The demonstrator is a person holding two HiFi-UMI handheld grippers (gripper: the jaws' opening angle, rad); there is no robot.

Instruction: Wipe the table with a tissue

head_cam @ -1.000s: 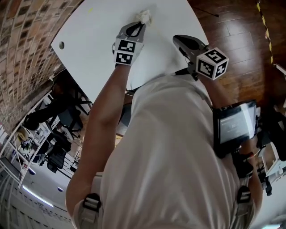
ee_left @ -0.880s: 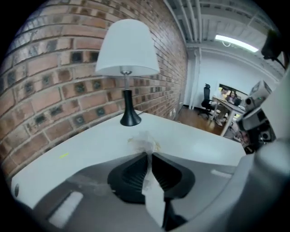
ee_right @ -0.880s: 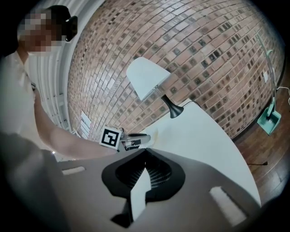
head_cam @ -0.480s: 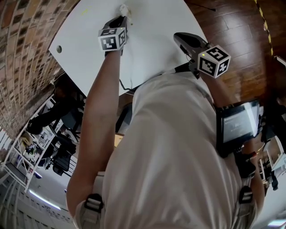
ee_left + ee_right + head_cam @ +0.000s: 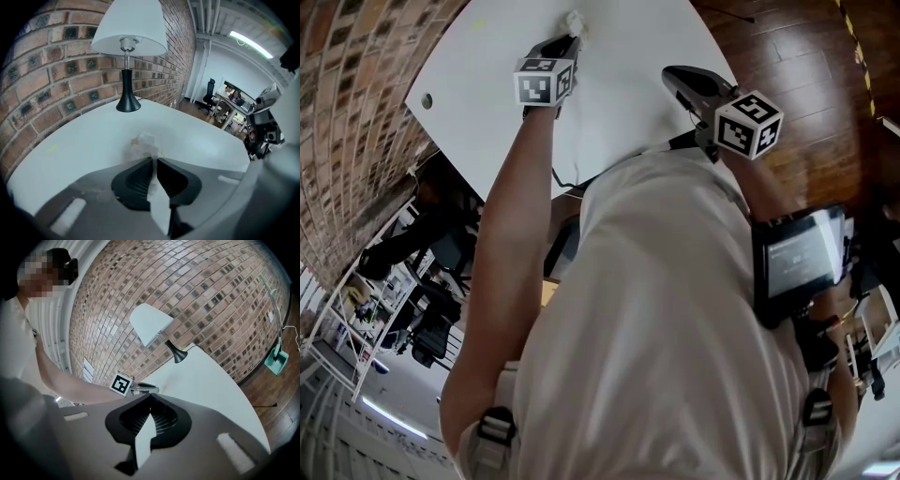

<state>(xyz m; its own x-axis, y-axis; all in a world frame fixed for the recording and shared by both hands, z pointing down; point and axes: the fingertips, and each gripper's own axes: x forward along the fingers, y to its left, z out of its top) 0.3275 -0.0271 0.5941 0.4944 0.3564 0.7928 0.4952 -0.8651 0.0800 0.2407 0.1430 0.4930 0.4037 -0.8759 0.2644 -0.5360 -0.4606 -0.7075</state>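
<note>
Beside a brick wall (image 5: 356, 112), the white surface (image 5: 628, 47) is being wiped. The left tool (image 5: 567, 37) is clamping the tissue (image 5: 575, 21) against it, angled down, likely for pressure. The right tool (image 5: 670, 75) is hovering closed, empty, aside.

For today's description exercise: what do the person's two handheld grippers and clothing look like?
The left gripper and right gripper have grey bodies with black ribbed pads inside the jaws. Each carries a white cube of black square markers. The person wears a pale shirt and buckled shoulder straps.
</note>
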